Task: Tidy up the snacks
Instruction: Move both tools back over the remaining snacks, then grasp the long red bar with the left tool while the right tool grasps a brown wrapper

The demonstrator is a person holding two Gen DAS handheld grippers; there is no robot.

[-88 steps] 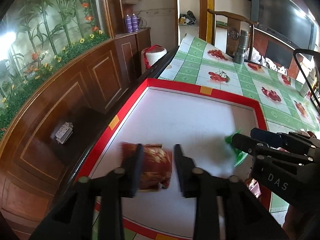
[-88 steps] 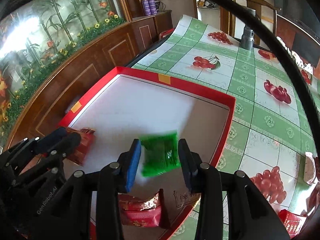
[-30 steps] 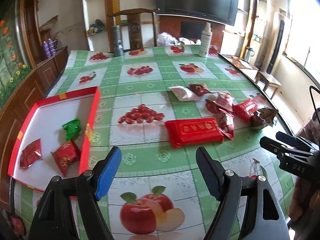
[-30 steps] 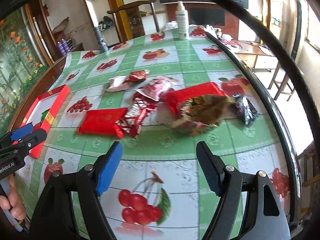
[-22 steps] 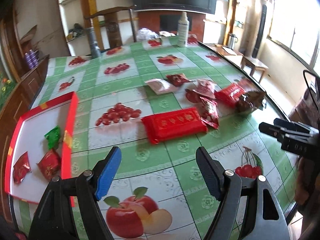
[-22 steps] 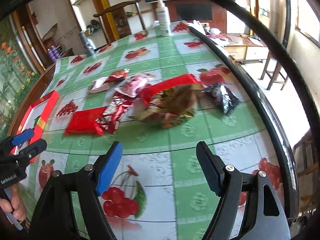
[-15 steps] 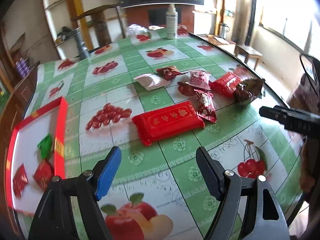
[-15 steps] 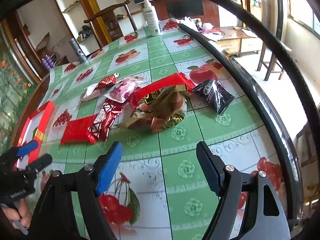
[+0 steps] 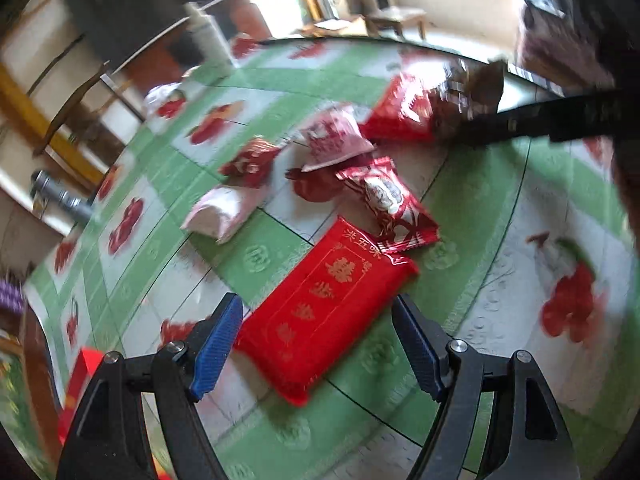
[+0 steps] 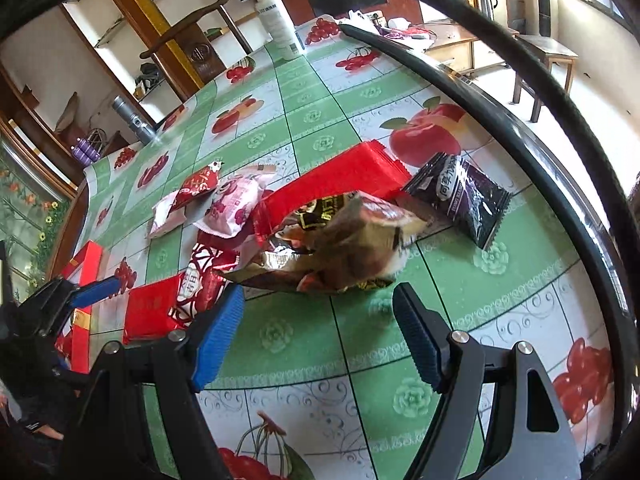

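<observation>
Snack packets lie scattered on the green fruit-print tablecloth. A large flat red packet (image 9: 324,304) sits just ahead of my open left gripper (image 9: 316,344), its near end between the blue pads, not touched. A red-and-white candy packet (image 9: 386,202) overlaps its far end. My right gripper (image 10: 318,338) stands open just short of a crumpled brown-gold bag (image 10: 340,240), with a black packet (image 10: 460,196) to its right and a long red packet (image 10: 340,178) behind. The left gripper (image 10: 94,292) shows at the left edge of the right wrist view.
Pink and red small packets (image 10: 236,200) lie further back. The red-rimmed tray (image 10: 86,276) sits at the table's left end. A white spray bottle (image 10: 278,20) and a metal flask (image 10: 134,120) stand at the far side. The table's dark edge (image 10: 520,136) curves along the right.
Both grippers left the tray and swung over to the snack pile, coming lower and closer. The left view has rolled and is blurred. Both jaws stayed open.
</observation>
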